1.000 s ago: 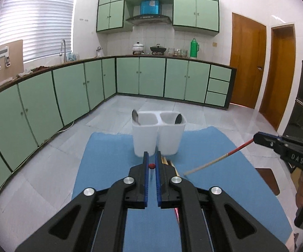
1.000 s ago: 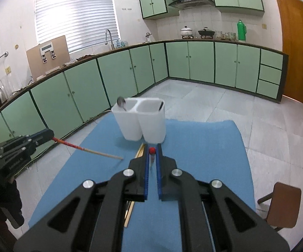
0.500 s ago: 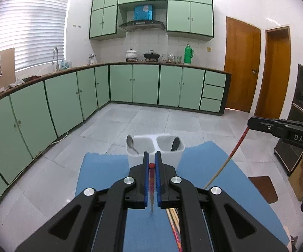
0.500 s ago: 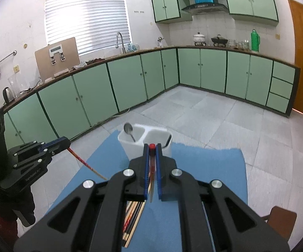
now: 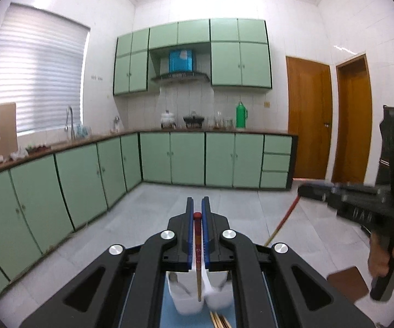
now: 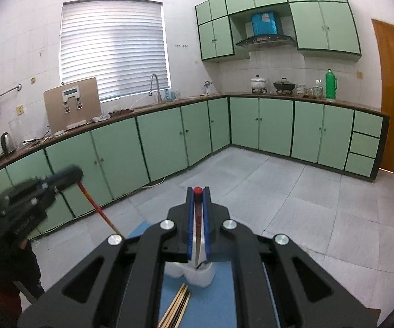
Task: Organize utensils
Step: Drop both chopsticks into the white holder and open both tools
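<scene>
Both claws clamped, one chopstick each. Left claw (image 5: 197,213) pinches a red-tipped chopstick (image 5: 197,259) near its top, shaft hanging down between the fingers toward the white holder (image 5: 218,298) right below. Right claw (image 6: 197,202) grips its own chopstick (image 6: 197,232) the same way, tip hanging over the holder (image 6: 201,274) under it

In the left view the right claw (image 5: 306,191) shows off to the right side, blurred, its chopstick (image 5: 284,220) slanting down toward the holder. Mirror in the right view: left claw (image 6: 68,176) off to the left, stick (image 6: 98,210) angled down

Step in hand, my read: carry both sticks over the holder and drop them in. To do it well:
- get each stick close to upright before lowering, slanted ones will catch the rim
- pick one compartment for chopsticks and stick to it
- go one claw at a time, the two sticks converge on the same spot and could cross
- tip below the rim before letting go

Holder: two compartments side by side, sits on the blue mat (image 6: 224,295) on the counter. Left compartment seems to hold a spoon (image 5: 179,285), right one something dark, mostly hidden by the claw body, can't say what

More chopsticks (image 6: 176,304) lie loose on the mat, on the near side of the holder under the claw, so plenty left to sort
</scene>
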